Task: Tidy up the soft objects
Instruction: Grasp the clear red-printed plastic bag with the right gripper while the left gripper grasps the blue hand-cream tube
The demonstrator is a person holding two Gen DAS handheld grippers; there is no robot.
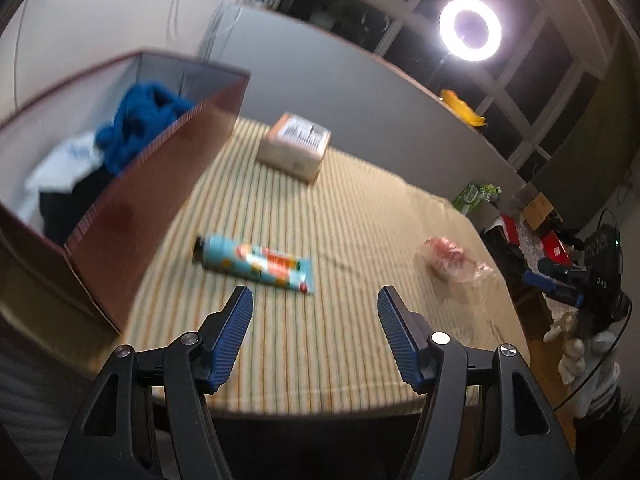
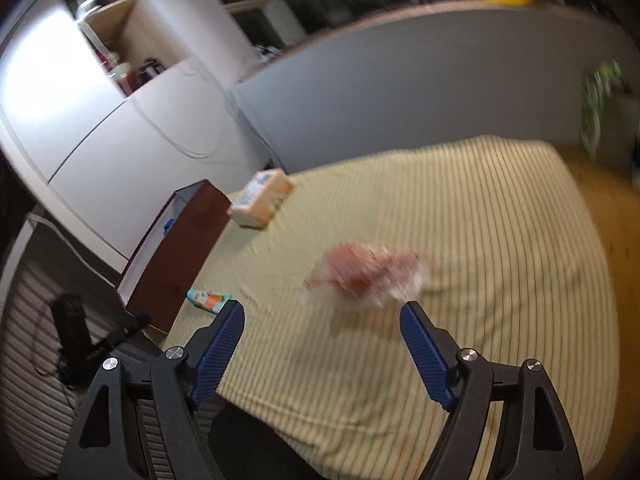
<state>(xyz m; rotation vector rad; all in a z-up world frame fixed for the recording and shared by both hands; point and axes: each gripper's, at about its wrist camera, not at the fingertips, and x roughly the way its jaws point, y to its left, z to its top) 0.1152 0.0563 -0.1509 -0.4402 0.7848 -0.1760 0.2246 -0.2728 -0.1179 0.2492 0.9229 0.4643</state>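
Your right gripper (image 2: 322, 326), jaws spread and empty, has the pink bagged bundle (image 2: 362, 276) just above centre frame, long axis lying left-right. Your left gripper (image 1: 316, 320), also spread and empty, sees it off at right.

box (image 1: 120, 216) left, clothes (image 1: 136, 128) in it | tube (image 1: 252, 264) beside box | parcel (image 1: 294, 146) behind tube | bag (image 1: 452, 260) right

A striped bed (image 1: 320, 340) carries a brown box (image 1: 132, 216), parcel (image 1: 294, 146), tube (image 1: 256, 264) and plastic bag (image 1: 452, 260).
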